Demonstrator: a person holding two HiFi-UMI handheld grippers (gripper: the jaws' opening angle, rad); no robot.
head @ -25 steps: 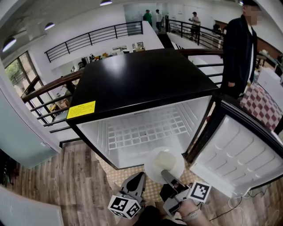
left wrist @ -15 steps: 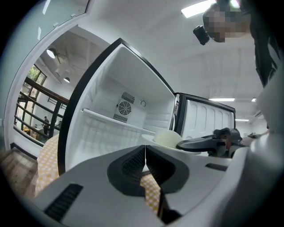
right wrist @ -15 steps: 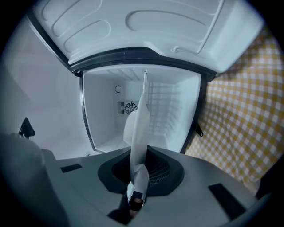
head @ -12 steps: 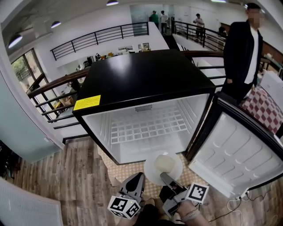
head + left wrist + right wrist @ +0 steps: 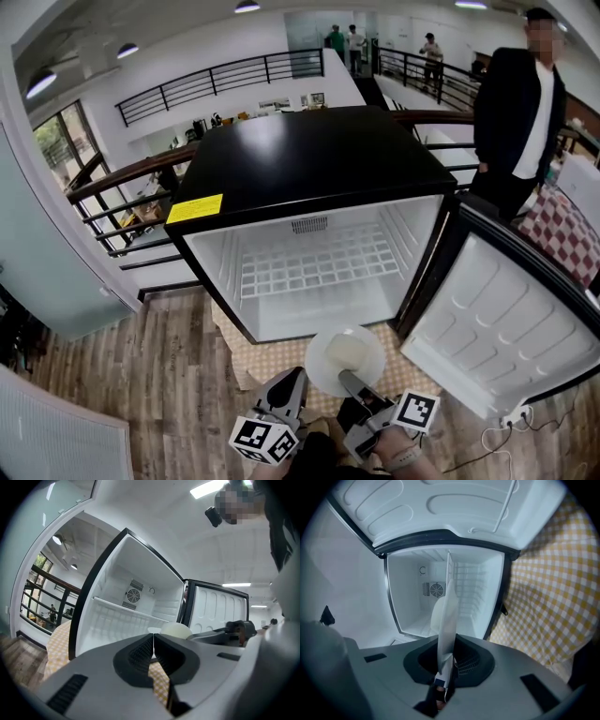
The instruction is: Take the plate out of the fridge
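A small black fridge (image 5: 309, 159) stands with its door (image 5: 497, 328) swung open to the right; its white inside and wire shelf (image 5: 323, 261) hold nothing. In front of the fridge, a white plate (image 5: 345, 359) carrying a pale round lump hangs over the checked cloth, outside the cabinet. My right gripper (image 5: 354, 384) is shut on the plate's near rim; in the right gripper view the plate (image 5: 446, 620) runs edge-on between the jaws. My left gripper (image 5: 292, 386) is beside it, jaws pressed together on nothing (image 5: 153, 645). The plate's lump (image 5: 176, 630) shows past it.
A yellow checked cloth (image 5: 248, 366) lies under the fridge on a wood floor. The open door stands at the right. A person in a dark jacket (image 5: 511, 103) stands behind the fridge at the right, by a railing. A checked chair (image 5: 562, 220) is at far right.
The plate has drawn back a little from the fridge opening toward me, still gripped on its rim. The view has tilted, showing more of the fridge's inside. The left gripper has stayed put.
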